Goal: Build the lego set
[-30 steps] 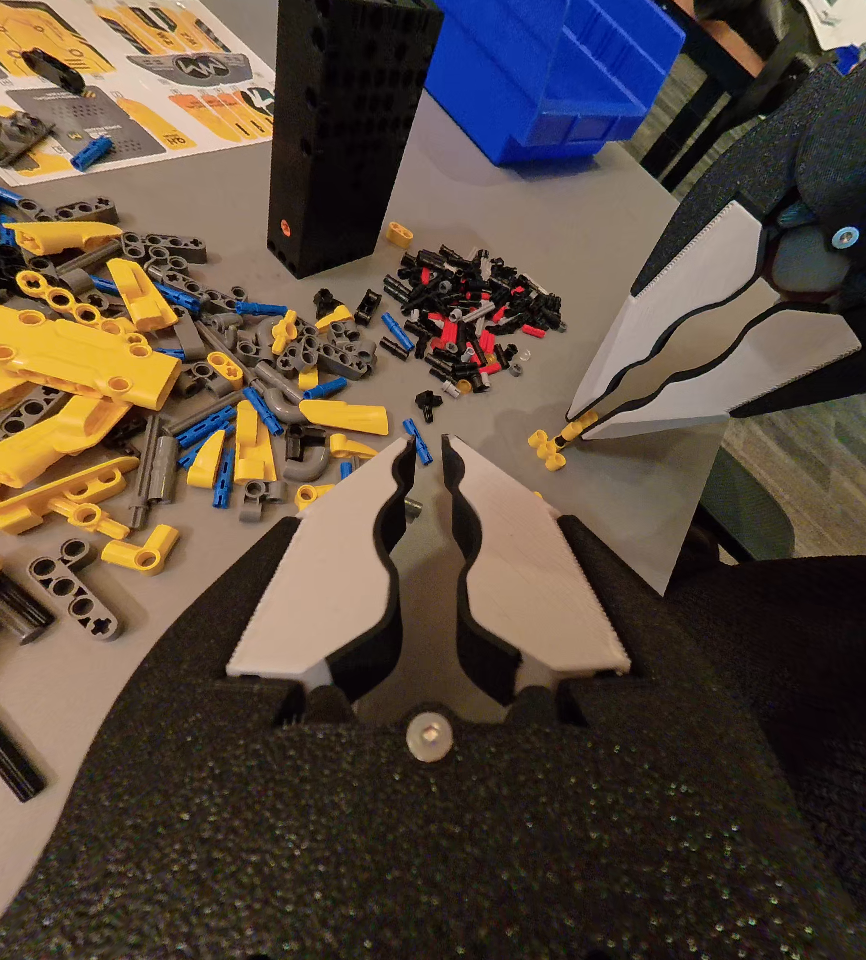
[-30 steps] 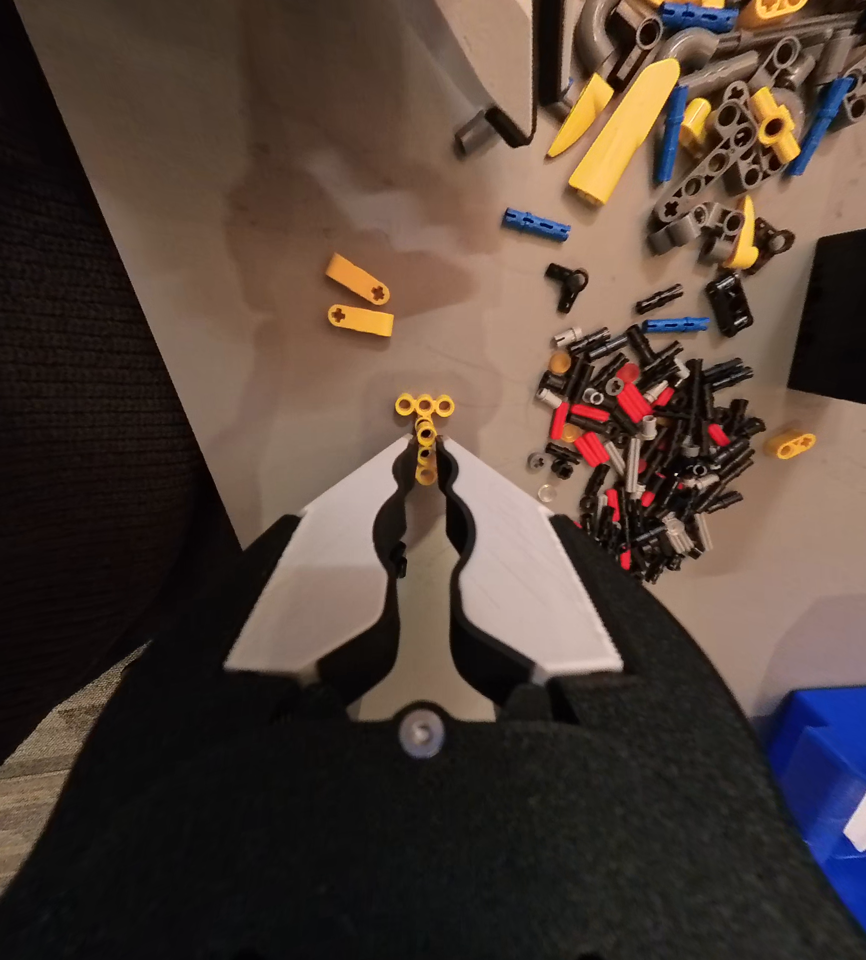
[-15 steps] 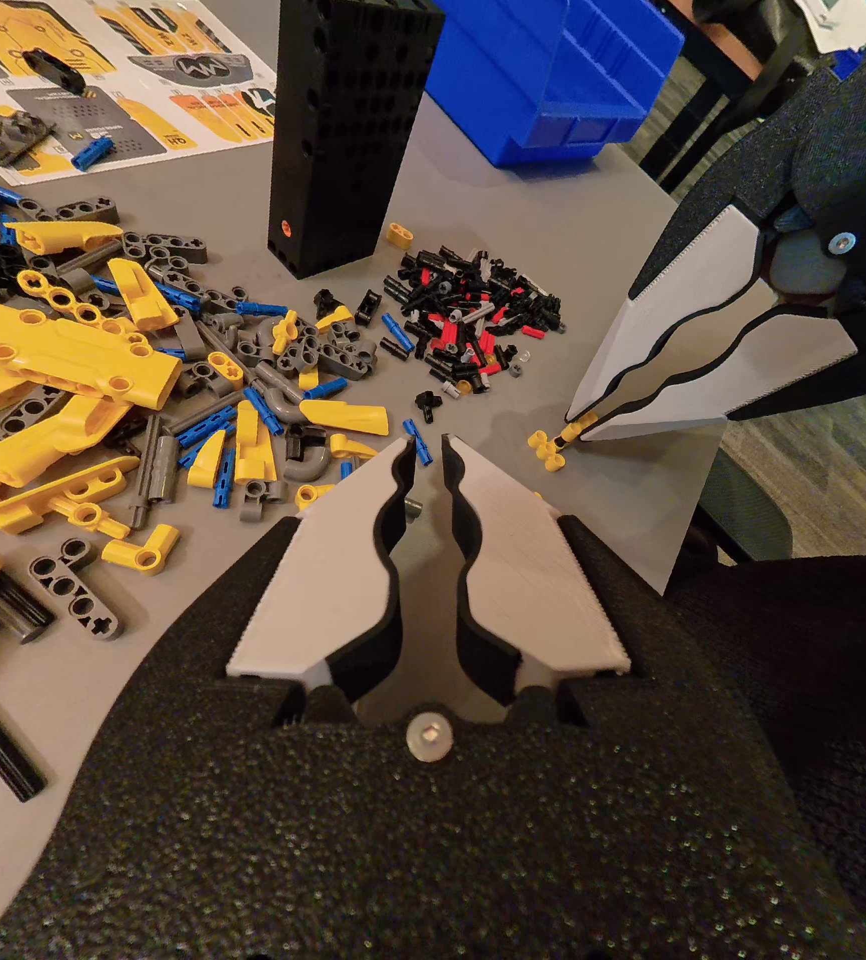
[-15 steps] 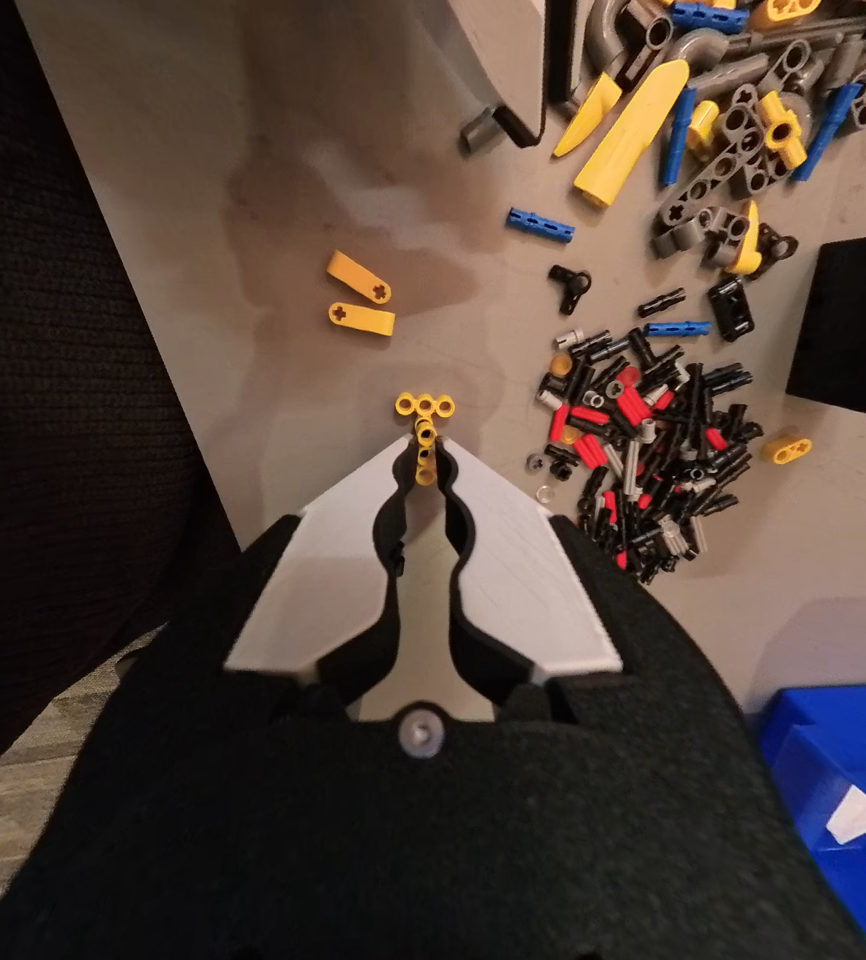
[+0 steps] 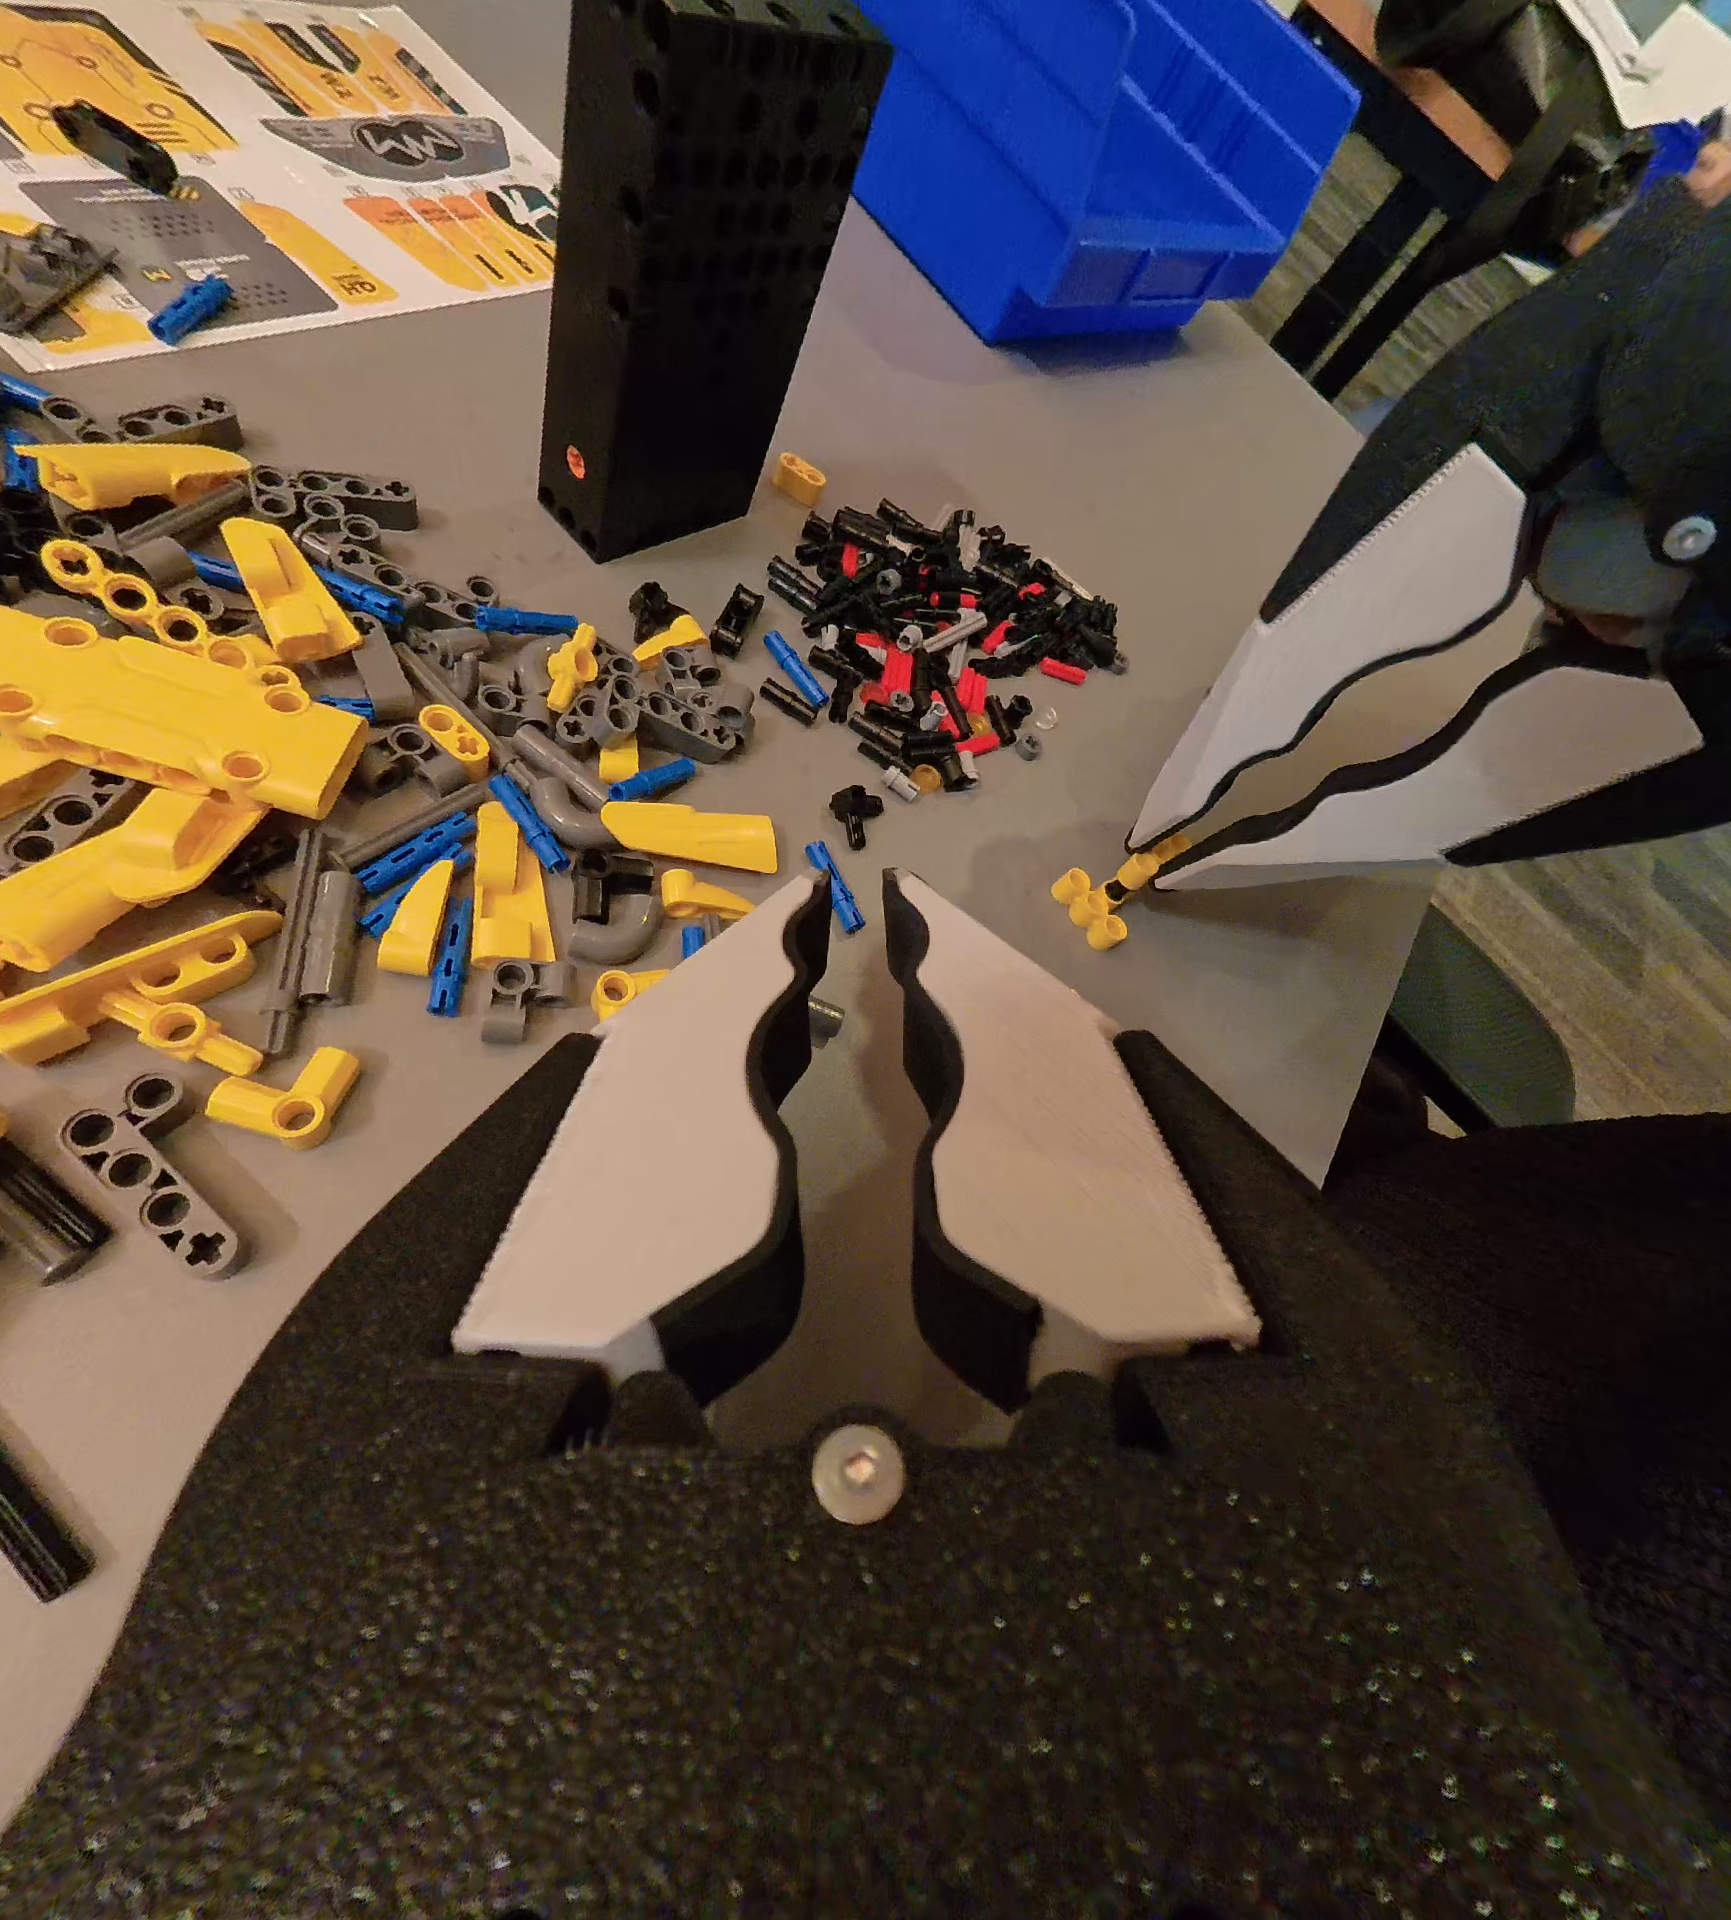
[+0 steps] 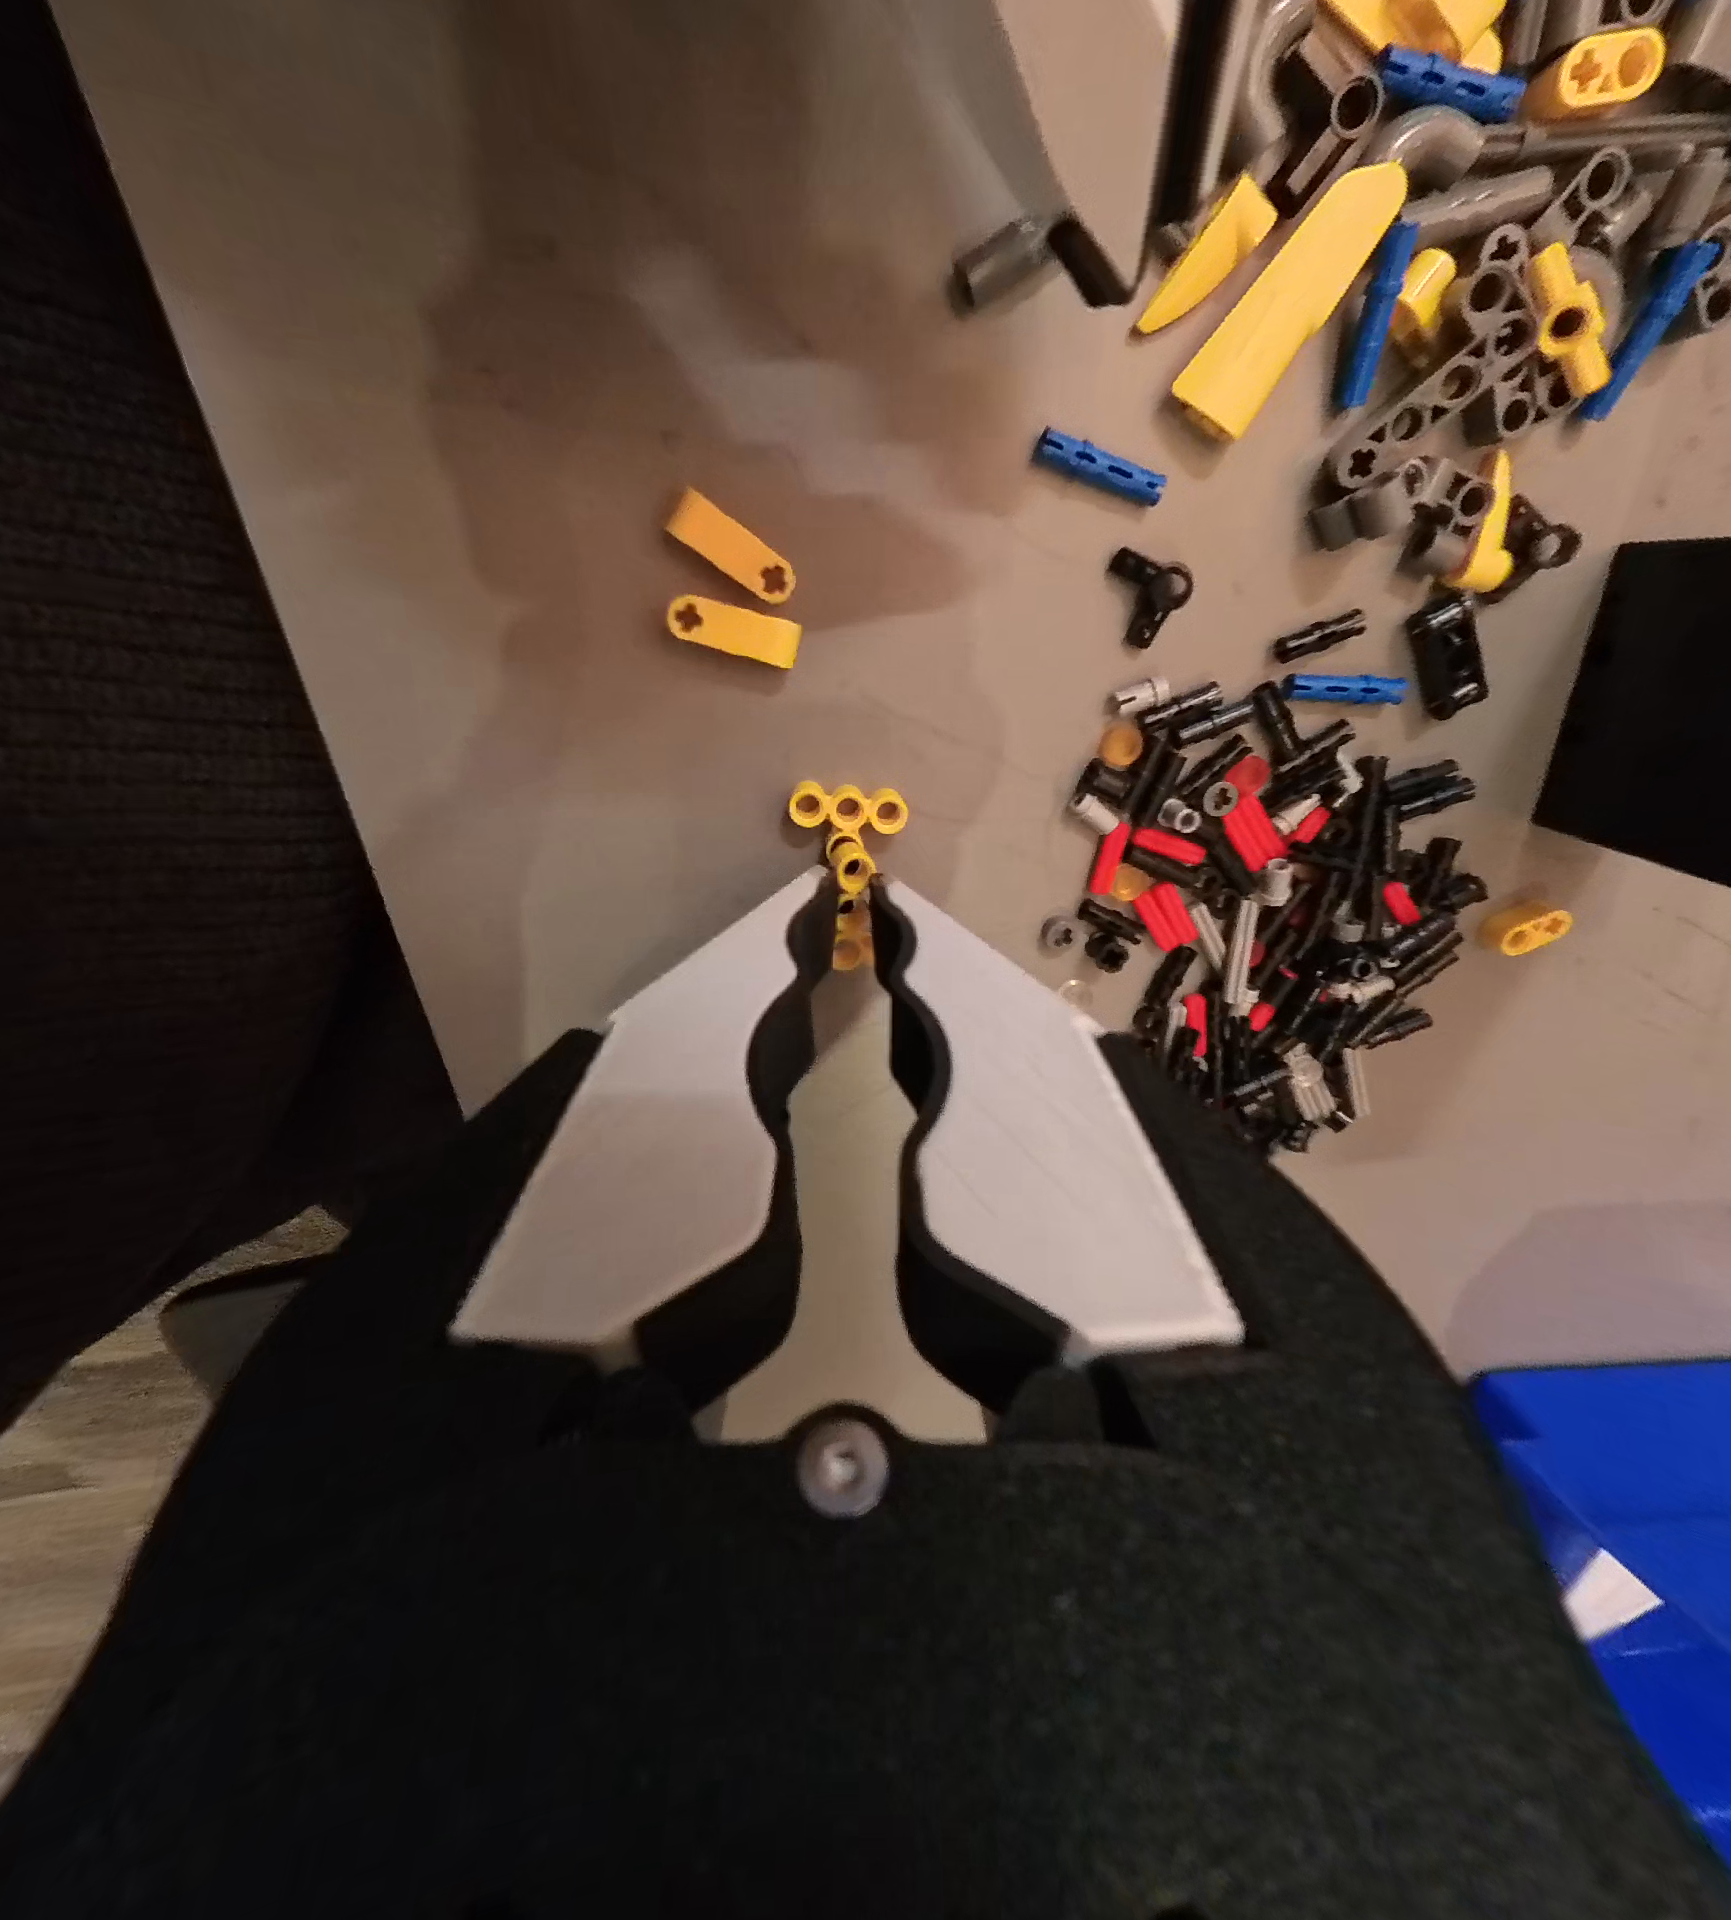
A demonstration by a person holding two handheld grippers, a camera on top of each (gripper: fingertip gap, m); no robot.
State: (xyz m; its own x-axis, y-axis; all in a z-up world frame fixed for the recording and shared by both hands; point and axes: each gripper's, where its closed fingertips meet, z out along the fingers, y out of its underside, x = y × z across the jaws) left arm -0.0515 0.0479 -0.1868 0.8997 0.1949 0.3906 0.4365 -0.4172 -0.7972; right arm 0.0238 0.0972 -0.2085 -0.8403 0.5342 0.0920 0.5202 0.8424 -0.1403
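Your right gripper [image 6: 848, 883] is pinching a small yellow T-piece [image 6: 846, 821] w/ its fingers clamped on the stem; the three-hole crossbar is sticking out past the tips, and from the left wrist view it's sitting at or just above the grey surface [image 5: 1256, 997], near the front-right corner — can't tell if it's actually touching. Your left gripper [image 5: 856, 883] is hovering low over the surface w/ fingers a narrow gap apart, holding nothing; a blue pin [image 5: 833, 871] is lying just past the tips, slightly to the left finger's side, and a small grey part [image 5: 826, 1016] is showing between the fingers further back. In the right wrist view, two flat yellow tabs [image 6: 731, 582] are lying side by side beyond the T-piece, apart from it. To the T-piece's right in that view, a heap of black, red & grey pins [image 6: 1266, 914] is spreading out, w/ a small yellow link [image 6: 1528, 928] just beyond its far edge. In the left wrist view, a big pile of yellow, grey & blue parts [image 5: 217, 748] is covering the left of the surface, a tall black block [image 5: 684, 270] w/ holes is standing upright behind the pin heap, a blue bin [image 5: 1100, 156] is sitting behind that, and a printed sheet [image 5: 248, 156] is lying at the top left w/ a few parts on it.
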